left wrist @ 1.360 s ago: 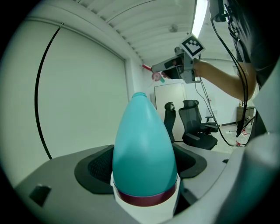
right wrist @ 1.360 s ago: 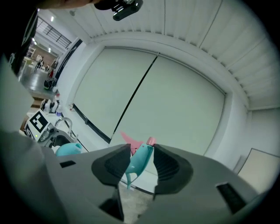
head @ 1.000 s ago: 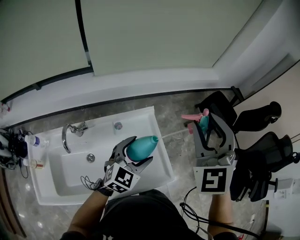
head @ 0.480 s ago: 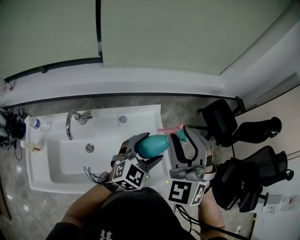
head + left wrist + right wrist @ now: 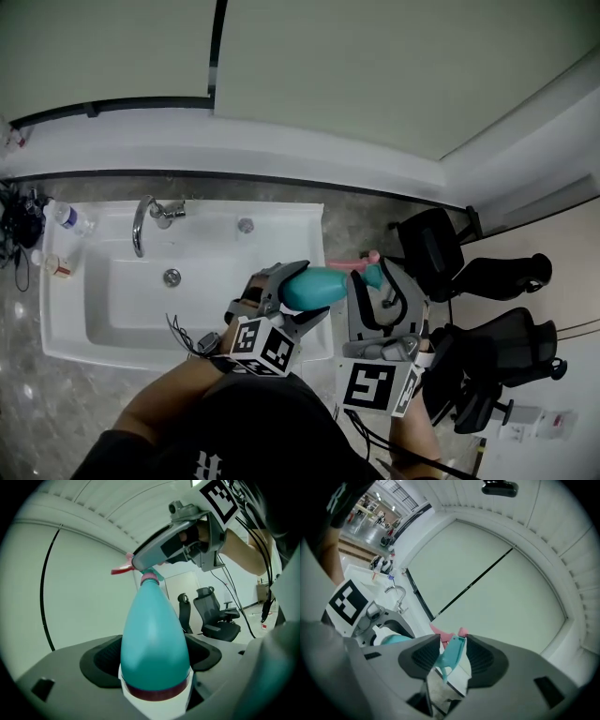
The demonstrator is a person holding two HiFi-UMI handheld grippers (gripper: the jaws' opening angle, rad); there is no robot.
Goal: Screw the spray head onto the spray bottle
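1. Left gripper: jaws clenched on the wide base end of the teal spray bottle. The bottle lies nearly level above the sink's right front corner, with its neck pointing away from the sink.
2. Right gripper: jaws clamped on the teal-and-pink spray head, just past the sink's right edge, where the head meets the bottle's neck.
3. Surface: the sink is white and rectangular, with a chrome faucet at its rear rim, and is set in a grey marbled surface.
4. Room: pale wall panels stand behind the sink and black office chairs to its right.
5. Left gripper view only: a pink collar at the bottle's neck, directly under the right gripper.
6. Right gripper view only: the head's teal body sits between the pads.
7. Head view only: small bottles at the sink's left end.
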